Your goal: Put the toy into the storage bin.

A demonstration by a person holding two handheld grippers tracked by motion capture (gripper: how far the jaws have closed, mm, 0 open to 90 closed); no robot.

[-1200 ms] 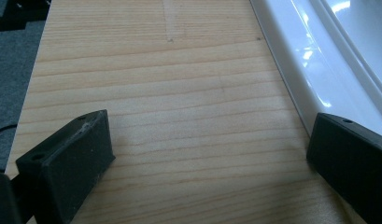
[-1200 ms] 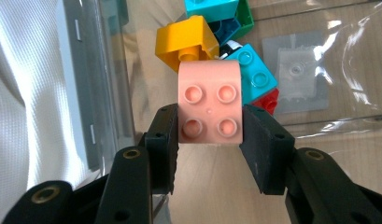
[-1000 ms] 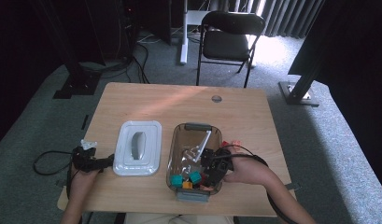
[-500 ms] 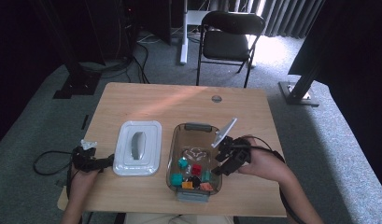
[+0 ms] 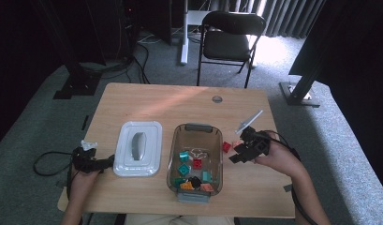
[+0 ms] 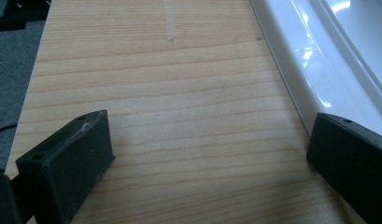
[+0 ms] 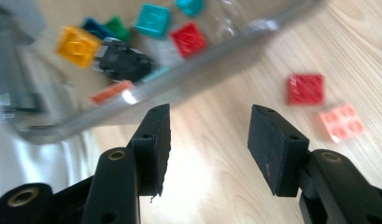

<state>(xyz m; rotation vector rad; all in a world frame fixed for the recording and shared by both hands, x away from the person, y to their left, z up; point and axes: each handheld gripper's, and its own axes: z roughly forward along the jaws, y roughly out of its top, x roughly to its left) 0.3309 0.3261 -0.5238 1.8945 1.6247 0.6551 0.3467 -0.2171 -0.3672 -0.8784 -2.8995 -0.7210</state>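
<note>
High view: right gripper (image 5: 237, 157) has pulled out of the bin (image 5: 174, 154) since a second ago and now sits over the counter (image 5: 156, 101) to the bin's right, next to two loose bricks, a red brick (image 5: 226, 146) and a pink brick (image 5: 237, 144). A second ago no bricks lay there, so these look freshly taken out of the bin; job reads as emptying bricks onto the counter, two done, most left

Right gripper view: jaws parted a moderate gap, nothing between them, bare wood below; they have just been closing a little, on nothing. Red brick (image 7: 306, 88) and pink brick (image 7: 341, 122) lie flat just ahead to the right, apart from the jaws and outside the bin wall (image 7: 193, 79)

Bin is clear plastic with grey end handles, lid off. It holds teal, red, orange, green and blue bricks plus one black piece, mostly bunched at the near end

White lid (image 5: 137, 147) lies flat on the counter left of the bin, grey handle up, unmoved

Left gripper (image 5: 107, 162) rests at the lid's near left corner, same place as before. Left gripper view: jaws spread wide, empty, one jaw just beside the lid edge (image 6: 300, 60)
</note>
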